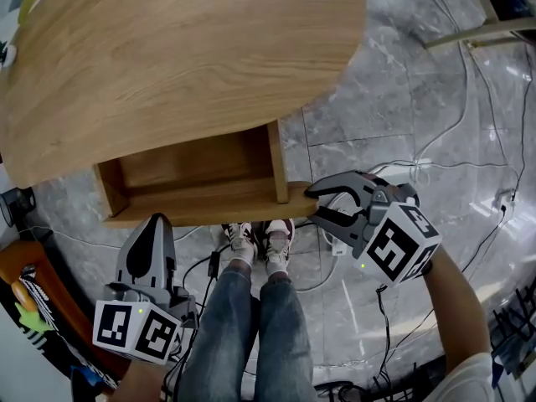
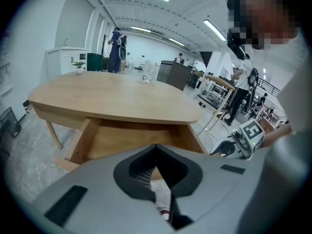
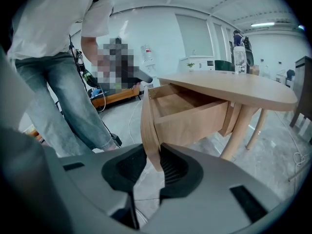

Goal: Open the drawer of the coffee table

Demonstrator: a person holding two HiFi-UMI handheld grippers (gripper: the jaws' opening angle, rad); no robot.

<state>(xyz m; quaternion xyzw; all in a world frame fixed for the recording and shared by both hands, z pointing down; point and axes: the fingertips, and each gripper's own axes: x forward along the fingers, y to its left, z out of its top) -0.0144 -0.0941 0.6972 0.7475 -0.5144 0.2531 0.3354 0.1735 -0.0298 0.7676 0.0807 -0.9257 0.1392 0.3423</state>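
Two grippers are seen below the coffee table [image 1: 184, 57], whose drawer [image 1: 201, 170] is drawn well out from under the top, towards the person's shoes [image 1: 261, 243]. The right gripper [image 1: 311, 203] is closed on the right end of the drawer front [image 3: 148, 126], and the thin panel is pinched between its ribbed pads, as is shown plainly in the right gripper view. The left gripper [image 1: 156, 224] is held lower and apart from the drawer, its fingers pressed together with nothing between them. The pulling step is judged to be nearly or wholly done; at most a last short pull straight outward is called for, after which the pads would have to be parted and the gripper backed off to the side. Little room is offered between the drawer front and the legs [image 1: 251, 308], so further travel is limited. Open floor [image 1: 402, 115] is available to the right, though cables [image 1: 456, 99] are strewn across it
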